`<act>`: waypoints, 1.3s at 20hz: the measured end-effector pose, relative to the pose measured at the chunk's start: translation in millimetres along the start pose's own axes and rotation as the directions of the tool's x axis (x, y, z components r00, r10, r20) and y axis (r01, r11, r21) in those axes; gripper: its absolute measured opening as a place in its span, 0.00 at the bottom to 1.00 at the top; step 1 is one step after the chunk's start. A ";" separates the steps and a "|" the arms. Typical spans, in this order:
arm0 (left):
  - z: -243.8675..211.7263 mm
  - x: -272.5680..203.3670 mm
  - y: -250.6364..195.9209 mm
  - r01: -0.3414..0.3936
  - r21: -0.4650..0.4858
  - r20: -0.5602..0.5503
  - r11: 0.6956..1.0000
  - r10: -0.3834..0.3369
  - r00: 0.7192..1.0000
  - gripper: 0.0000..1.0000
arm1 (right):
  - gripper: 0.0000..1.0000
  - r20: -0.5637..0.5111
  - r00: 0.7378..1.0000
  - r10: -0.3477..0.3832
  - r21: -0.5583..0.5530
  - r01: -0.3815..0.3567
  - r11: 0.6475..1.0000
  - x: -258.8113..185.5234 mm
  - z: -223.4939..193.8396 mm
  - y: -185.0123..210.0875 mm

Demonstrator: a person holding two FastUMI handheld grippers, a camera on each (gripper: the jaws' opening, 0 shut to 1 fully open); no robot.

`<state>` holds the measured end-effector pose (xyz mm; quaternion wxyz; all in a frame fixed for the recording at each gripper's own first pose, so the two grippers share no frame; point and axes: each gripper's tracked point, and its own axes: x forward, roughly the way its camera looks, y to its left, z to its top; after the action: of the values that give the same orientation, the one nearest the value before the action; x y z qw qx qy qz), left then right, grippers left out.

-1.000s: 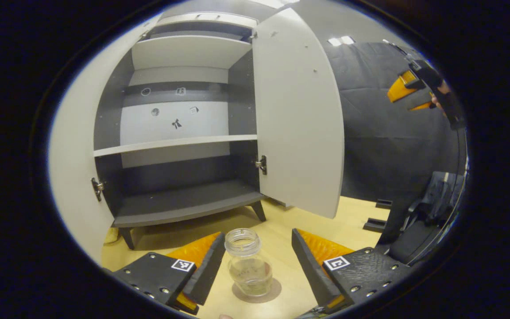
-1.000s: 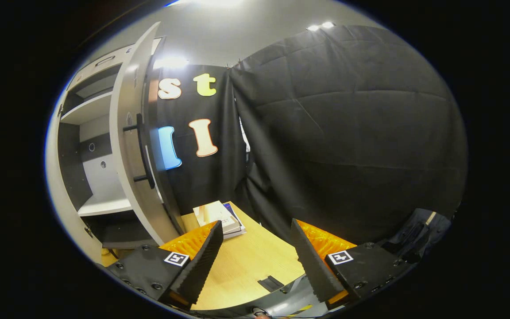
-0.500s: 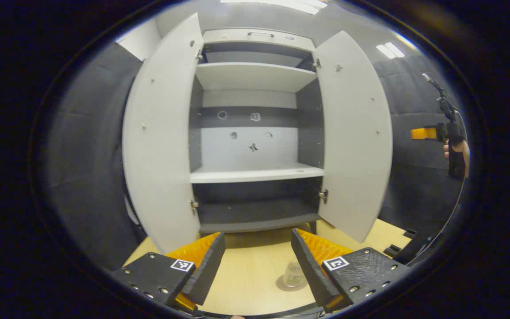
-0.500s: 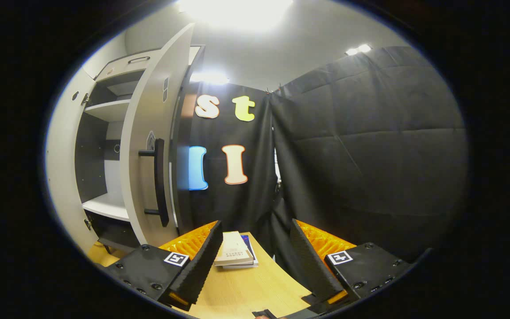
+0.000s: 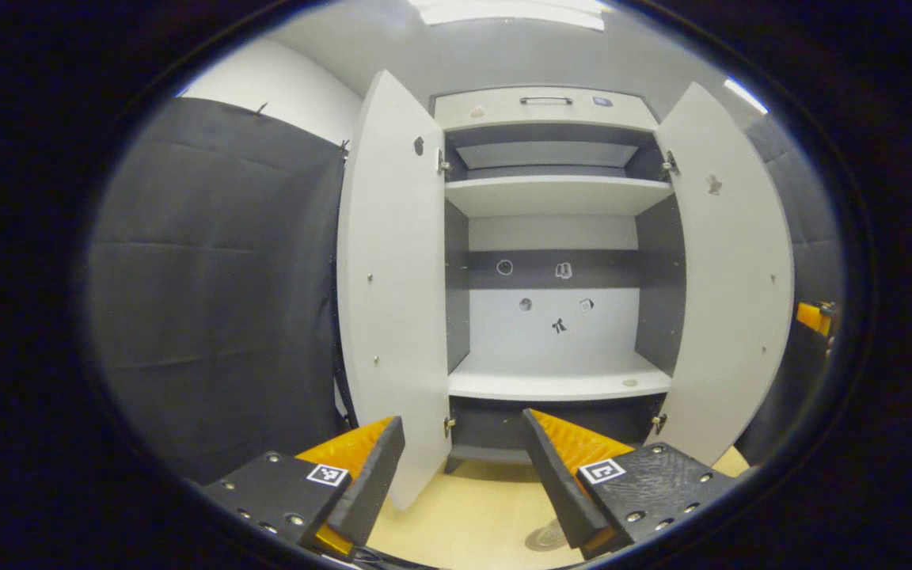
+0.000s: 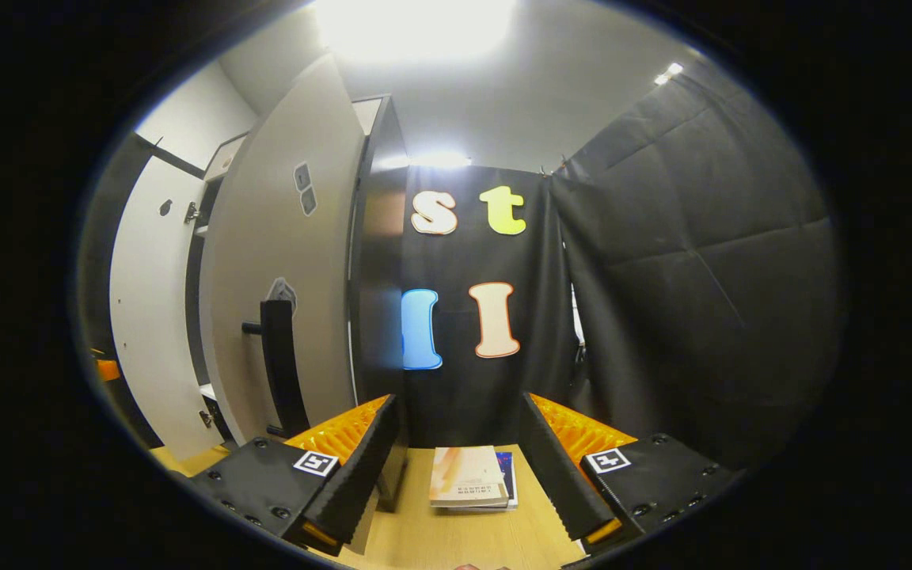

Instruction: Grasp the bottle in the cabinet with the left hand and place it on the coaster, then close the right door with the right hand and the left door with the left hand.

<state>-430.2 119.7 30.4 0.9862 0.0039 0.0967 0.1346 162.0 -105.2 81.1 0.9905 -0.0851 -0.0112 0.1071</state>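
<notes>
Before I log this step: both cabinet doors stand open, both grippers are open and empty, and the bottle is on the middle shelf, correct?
Not quite. The middle shelf is bare in the left gripper view. Both doors, left and right, stand open; left gripper and right gripper are open, empty.

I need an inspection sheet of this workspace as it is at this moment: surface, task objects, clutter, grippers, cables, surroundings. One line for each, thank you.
Surface: light wooden table, bare in front of the cabinet.
Job's things: cabinet with left door and right door both open, shelves bare; coaster on the table, partly hidden behind a finger of the left gripper; the bottle cannot be made out.
Clutter: stack of books on the table beside the cabinet.
Grippers: left gripper open, holding nothing; right gripper open, holding nothing, facing the outer side of the right door, near its handle.
Cables: nothing seen.
Surroundings: black cloth wall, ceiling lights.
</notes>
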 end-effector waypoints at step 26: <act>-31.8 26.4 89.1 0.093 -0.078 -0.044 0.993 -0.097 0.994 0.90 | 0.84 -0.013 1.000 0.014 -0.037 -0.015 0.999 25.0 30.2 148.6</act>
<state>-435.0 212.1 -2.9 0.9883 -0.0413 0.1152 0.0912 154.0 48.2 85.6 0.9880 -0.1044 -0.0061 0.1135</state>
